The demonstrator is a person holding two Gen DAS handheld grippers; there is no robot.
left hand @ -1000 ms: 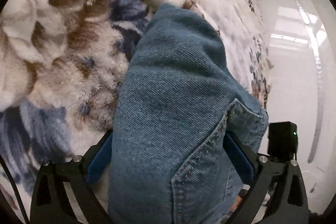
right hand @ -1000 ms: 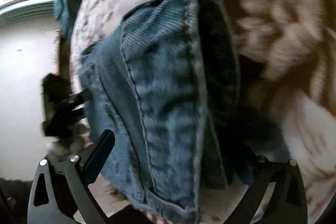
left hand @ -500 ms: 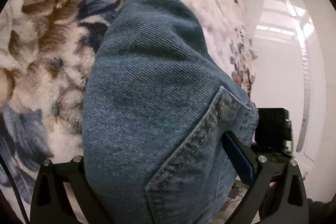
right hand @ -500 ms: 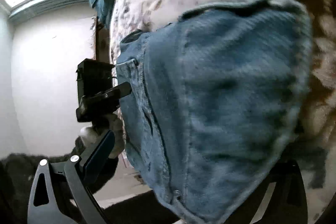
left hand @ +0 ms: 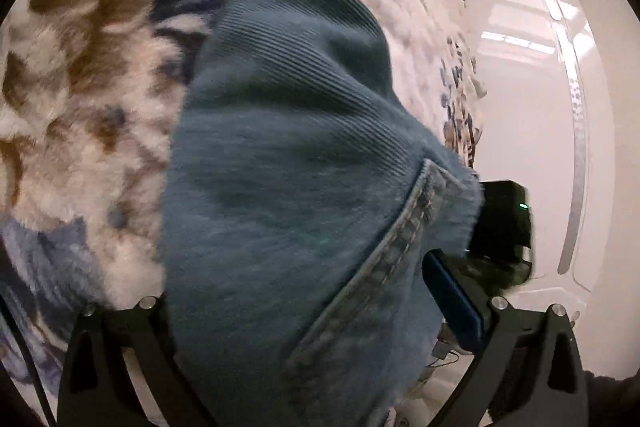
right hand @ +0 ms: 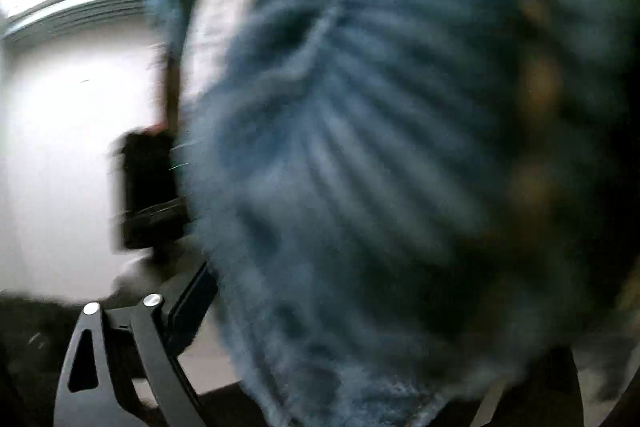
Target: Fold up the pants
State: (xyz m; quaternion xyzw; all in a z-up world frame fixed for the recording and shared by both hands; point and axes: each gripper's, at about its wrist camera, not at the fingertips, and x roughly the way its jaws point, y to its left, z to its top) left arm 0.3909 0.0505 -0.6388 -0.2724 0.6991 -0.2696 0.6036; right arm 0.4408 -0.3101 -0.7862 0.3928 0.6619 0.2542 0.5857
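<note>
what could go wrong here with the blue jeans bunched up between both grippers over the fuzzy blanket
1. The blue denim jeans fill the left hand-held gripper as a thick wad, so layers could slip unevenly and skew the fold.
2. The right hand-held gripper has just been closing with denim between its jaws; the blurred view hides whether the pads press yet, so the cloth may drop.
3. The fluffy floral blanket could drag on the denim and wrinkle it.
</note>
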